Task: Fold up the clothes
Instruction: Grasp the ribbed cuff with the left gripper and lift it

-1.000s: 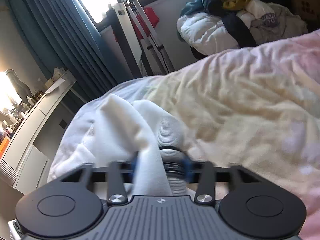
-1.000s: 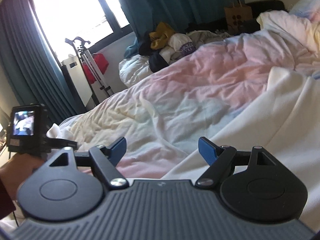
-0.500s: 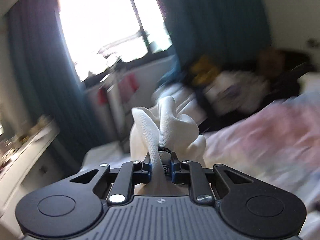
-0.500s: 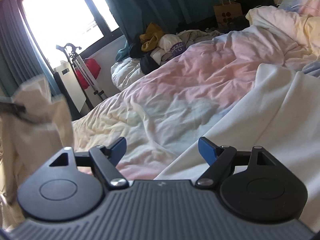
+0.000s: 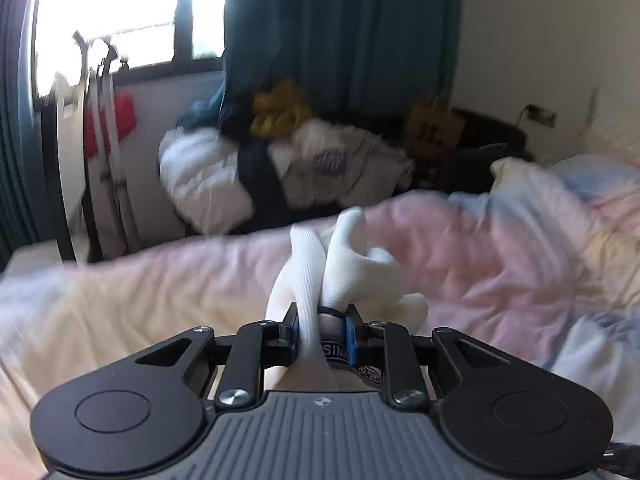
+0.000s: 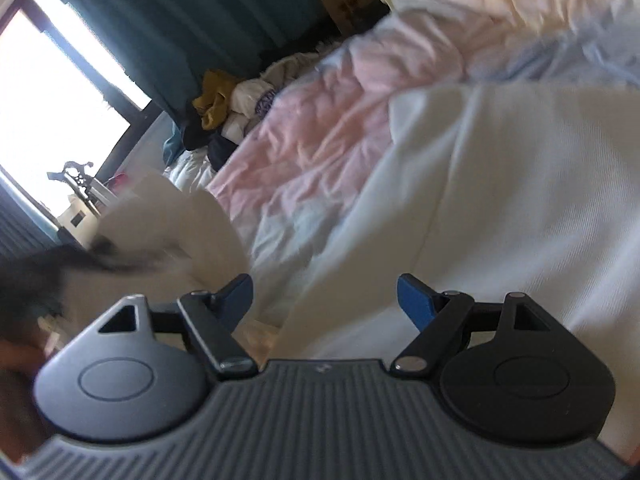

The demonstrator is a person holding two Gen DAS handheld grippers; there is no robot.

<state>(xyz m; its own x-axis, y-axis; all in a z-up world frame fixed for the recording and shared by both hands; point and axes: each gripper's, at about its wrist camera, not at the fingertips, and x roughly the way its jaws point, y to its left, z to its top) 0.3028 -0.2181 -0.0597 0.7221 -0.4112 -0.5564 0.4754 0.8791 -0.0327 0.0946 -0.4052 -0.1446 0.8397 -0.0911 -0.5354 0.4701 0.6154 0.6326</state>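
My left gripper (image 5: 323, 332) pinches a bunched end of a white garment (image 5: 344, 256), ribbed cuff included, and holds it above the bed. Its jaws are opening, with the fabric still squeezed between the blue pads. In the right wrist view the same garment (image 6: 500, 200) lies spread across the bed on the right. My right gripper (image 6: 326, 296) hovers open over the garment's near edge, nothing between its fingers. The left gripper (image 6: 72, 260) shows there as a dark blur at the left, with the lifted white cloth (image 6: 172, 216) above it.
A pink, yellow and pale blue duvet (image 5: 480, 264) covers the bed. Beyond the bed are a pile of clothes (image 5: 320, 160), a brown paper bag (image 5: 434, 128), teal curtains (image 5: 340, 40) and a folded rack (image 5: 104, 120) under the window.
The left gripper has lifted the bunched white cloth off the bed and swung it right, towards the right gripper. The right gripper has rolled and stays open.
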